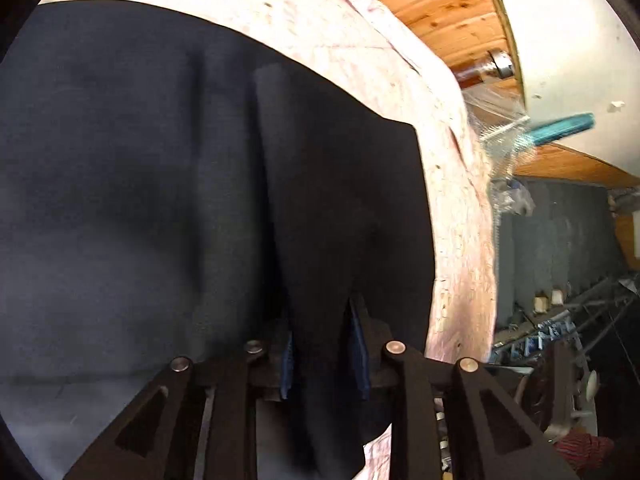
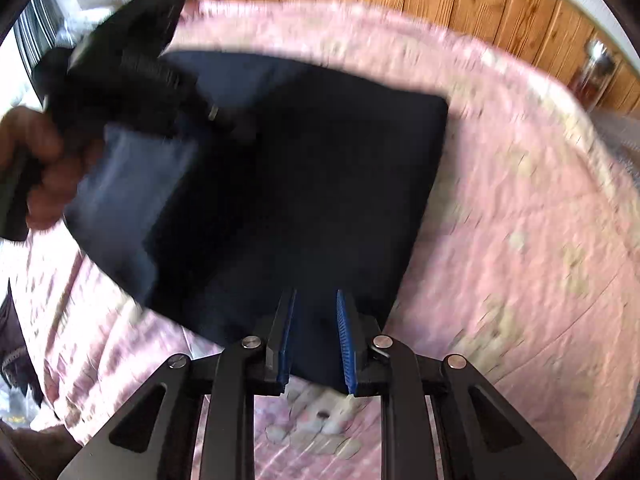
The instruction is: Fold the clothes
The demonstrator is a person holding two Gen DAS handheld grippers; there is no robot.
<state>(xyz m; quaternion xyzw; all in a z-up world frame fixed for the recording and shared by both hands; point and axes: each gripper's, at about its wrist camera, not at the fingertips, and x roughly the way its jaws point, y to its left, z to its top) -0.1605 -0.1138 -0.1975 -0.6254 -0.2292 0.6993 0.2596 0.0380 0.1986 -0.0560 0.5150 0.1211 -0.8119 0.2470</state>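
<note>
Right wrist view shows our right gripper (image 2: 316, 340) pinching the near edge of the dark garment (image 2: 304, 184) on the pink bedspread (image 2: 520, 260), our left gripper (image 1: 322, 354) likewise clamping cloth, so we should carry both corners level and taut

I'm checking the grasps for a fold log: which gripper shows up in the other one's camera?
The left gripper: it appears upper left in the right wrist view, a hand holding it over the dark garment. The left view shows no second gripper.
</note>
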